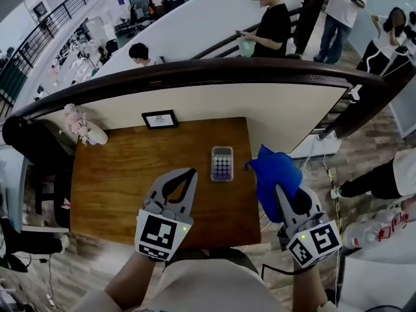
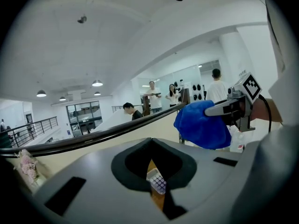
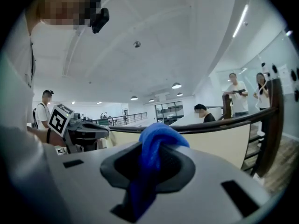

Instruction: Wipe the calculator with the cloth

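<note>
A small grey calculator lies flat on the wooden table, right of its middle; a sliver of it shows through the slit between the left jaws. The blue cloth hangs bunched over the table's right edge, with my right gripper shut on it; the cloth fills the jaws in the right gripper view. My left gripper hovers just left of the calculator, near the front edge, its jaws shut with nothing in them. The cloth shows off to its right.
A small framed picture and a vase of pink flowers stand at the table's back edge. A dark curved handrail runs behind the table, with people beyond it. Bottles sit on the floor at the right.
</note>
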`<state>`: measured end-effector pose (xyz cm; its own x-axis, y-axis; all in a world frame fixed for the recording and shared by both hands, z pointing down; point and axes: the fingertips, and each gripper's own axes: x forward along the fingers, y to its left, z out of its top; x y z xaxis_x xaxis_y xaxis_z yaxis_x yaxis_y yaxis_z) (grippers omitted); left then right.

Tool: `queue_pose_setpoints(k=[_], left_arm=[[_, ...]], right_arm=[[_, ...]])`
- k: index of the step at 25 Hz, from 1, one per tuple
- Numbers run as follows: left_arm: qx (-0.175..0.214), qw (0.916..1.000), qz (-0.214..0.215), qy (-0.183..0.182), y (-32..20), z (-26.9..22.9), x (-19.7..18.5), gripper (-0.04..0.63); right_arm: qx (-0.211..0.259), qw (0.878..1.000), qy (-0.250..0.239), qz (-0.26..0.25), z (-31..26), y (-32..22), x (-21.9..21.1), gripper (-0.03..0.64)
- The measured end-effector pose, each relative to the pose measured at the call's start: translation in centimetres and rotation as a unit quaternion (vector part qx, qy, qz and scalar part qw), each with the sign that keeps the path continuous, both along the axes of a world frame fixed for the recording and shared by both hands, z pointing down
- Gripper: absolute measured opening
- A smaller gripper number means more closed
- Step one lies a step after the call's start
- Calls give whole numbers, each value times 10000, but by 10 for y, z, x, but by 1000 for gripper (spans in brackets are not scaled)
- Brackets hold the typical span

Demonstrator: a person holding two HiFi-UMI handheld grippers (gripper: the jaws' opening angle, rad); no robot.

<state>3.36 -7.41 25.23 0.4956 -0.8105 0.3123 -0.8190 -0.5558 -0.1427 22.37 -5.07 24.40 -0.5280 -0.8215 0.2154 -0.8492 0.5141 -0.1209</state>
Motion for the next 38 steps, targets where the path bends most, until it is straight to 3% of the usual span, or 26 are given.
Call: queue_pose_setpoints(k=[10,22,31,38], left_arm=[[-267,9995,-195,-27,-18,23,-8,2],[-1054,9941,157,179,-58,112,-7,2],[-1927,9803,373,223,-85,227,14,2],[-2577,9647,197,500,-107,304,26,2]], right_arm=[[-312,9994,-55,-152,31,-32,-7,78],[-783,9966,258,-37,97,-86,-36,78],[-1143,9910,606,-353,172,-138,-72,78],[-1446,9847,772,-592,235,-172,-103,79]])
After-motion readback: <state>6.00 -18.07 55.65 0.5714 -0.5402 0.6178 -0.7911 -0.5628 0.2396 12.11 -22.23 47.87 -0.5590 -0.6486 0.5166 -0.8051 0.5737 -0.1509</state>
